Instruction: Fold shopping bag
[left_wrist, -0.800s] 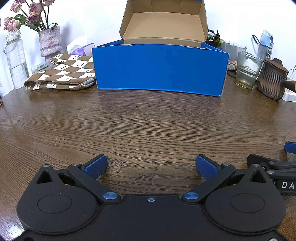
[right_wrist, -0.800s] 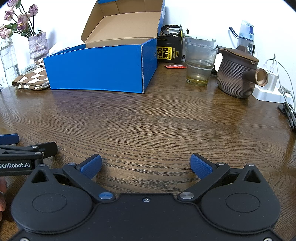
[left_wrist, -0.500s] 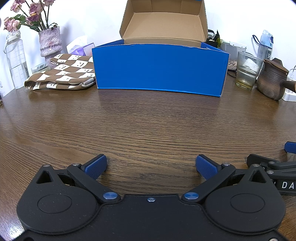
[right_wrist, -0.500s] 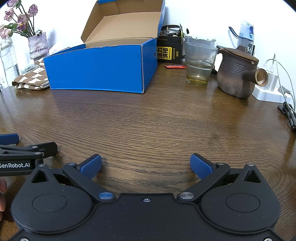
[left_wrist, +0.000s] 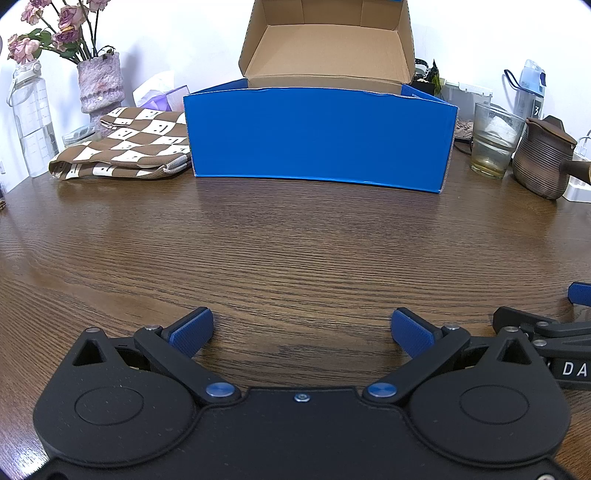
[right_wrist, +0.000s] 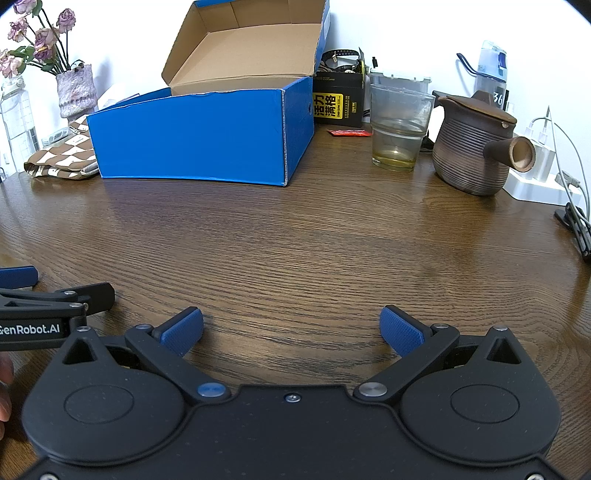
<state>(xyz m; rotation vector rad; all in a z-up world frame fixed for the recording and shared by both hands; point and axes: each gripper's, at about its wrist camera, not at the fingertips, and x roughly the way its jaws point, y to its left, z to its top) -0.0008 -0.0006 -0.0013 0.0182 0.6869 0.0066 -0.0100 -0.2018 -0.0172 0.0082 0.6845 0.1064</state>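
Both hand-held grippers spread, empty, over bare surface (left_wrist: 295, 251).
I judged bag (left_wrist: 125, 147) next: approach left, past box (left_wrist: 317, 136), pinching one edge.

Dark brown wood-grain table (left_wrist: 295, 251) fills the near and middle ground, with soft reflections on its far part. Plain white wall (left_wrist: 184, 44) runs behind its far edge. Lighting even and bright.

no visible change since the earlier pictures
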